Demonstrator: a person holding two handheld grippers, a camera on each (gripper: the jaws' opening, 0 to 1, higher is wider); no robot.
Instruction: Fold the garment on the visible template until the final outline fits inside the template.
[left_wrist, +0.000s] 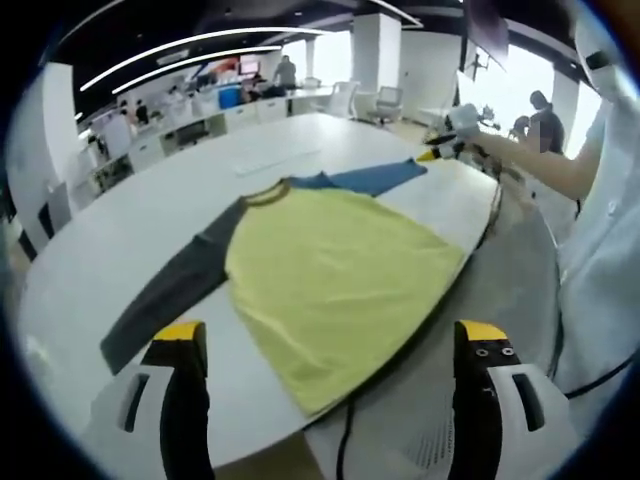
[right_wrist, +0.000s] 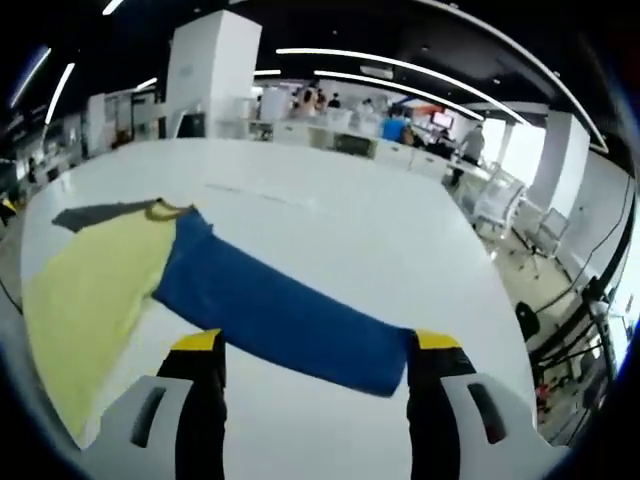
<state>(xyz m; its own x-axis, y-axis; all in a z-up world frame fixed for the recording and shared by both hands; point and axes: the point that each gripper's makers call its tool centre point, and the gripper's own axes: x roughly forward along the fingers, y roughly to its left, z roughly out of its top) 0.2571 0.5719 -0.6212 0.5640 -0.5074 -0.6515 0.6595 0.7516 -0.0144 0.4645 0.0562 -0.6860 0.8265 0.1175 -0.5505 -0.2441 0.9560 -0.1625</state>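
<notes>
Right tongs (right_wrist: 312, 345) gaping, empty; blue sleeve (right_wrist: 280, 315) just ahead, long axis 10-to-4 o'clock. Left tongs (left_wrist: 330, 335) gaping, empty.

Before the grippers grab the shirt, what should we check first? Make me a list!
1. Shirt lying flat on the white table: ok, yellow body spread out.
2. Grey sleeve stretched out, not folded: ok.
3. Blue sleeve stretched out, not folded: ok.
4. Left gripper open and holding nothing: ok.
5. Right gripper open, with the blue sleeve's end between its jaws: ok, though whether it touches the cloth, cannot tell.
6. Template outline around the shirt: cannot tell, no marks stand out on the table.
</notes>
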